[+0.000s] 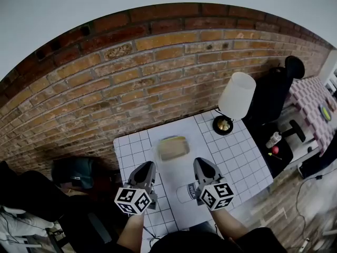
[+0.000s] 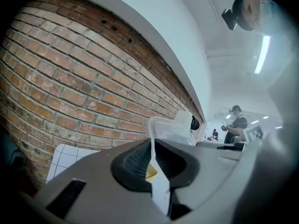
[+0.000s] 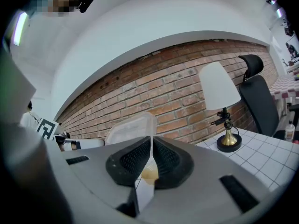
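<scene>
Head view: label on cup unreadable, near gripped clear container.

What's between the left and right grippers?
Head view: a clear rectangular plastic container bridges the left gripper and right gripper, both shut on its rim. Nearer the person, a white cup stands on the white gridded table.

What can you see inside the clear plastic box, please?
Something tan fills most of the box and shows through its top; the cloudy plastic hides what it is and anything beneath it.
</scene>
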The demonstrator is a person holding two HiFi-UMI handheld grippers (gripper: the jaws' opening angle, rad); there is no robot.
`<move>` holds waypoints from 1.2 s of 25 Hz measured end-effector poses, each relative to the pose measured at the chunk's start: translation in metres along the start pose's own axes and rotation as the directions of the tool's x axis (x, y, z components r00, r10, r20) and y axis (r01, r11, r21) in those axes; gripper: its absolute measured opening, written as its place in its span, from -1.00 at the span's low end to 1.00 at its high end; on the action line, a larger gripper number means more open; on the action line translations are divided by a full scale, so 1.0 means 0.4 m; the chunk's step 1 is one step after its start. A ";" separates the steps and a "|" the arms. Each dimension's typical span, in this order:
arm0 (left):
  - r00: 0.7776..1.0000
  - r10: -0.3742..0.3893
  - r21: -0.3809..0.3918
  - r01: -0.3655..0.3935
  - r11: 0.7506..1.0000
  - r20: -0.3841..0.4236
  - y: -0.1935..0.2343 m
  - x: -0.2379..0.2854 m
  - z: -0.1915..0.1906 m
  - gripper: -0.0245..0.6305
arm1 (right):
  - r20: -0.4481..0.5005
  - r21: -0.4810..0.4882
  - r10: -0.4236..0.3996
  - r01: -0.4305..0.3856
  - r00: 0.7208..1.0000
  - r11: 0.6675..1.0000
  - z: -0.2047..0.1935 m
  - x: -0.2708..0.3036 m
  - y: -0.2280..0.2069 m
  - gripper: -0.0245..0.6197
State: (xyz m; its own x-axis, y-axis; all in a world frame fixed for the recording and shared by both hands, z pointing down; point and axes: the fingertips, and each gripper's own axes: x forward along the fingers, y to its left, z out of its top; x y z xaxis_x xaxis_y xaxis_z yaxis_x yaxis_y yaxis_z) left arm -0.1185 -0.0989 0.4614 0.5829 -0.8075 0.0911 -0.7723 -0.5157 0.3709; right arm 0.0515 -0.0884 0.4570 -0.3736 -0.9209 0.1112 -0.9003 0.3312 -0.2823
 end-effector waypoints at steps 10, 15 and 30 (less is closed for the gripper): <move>0.999 -0.036 0.004 0.036 0.999 0.010 -0.045 -0.054 -0.001 -0.83 | 0.026 0.001 -0.031 0.031 0.999 1.000 0.004 -0.073 0.028 -0.88; 0.999 -0.049 0.007 0.049 0.999 0.009 -0.060 -0.070 -0.007 -0.83 | 0.033 -0.001 -0.040 0.040 0.999 0.999 0.001 -0.100 0.034 -0.88; 0.998 -0.049 0.003 0.049 0.999 0.031 -0.065 -0.090 0.004 -0.83 | 0.038 -0.010 -0.041 0.041 0.998 0.999 0.008 -0.104 0.049 -0.88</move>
State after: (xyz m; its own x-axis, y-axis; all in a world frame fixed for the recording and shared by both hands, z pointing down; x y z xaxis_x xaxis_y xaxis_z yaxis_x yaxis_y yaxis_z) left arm -0.1200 -0.0568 0.4469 0.6119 -0.7897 0.0443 -0.7436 -0.5554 0.3723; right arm 0.0503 -0.0442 0.4438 -0.3278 -0.9408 0.0867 -0.9171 0.2949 -0.2681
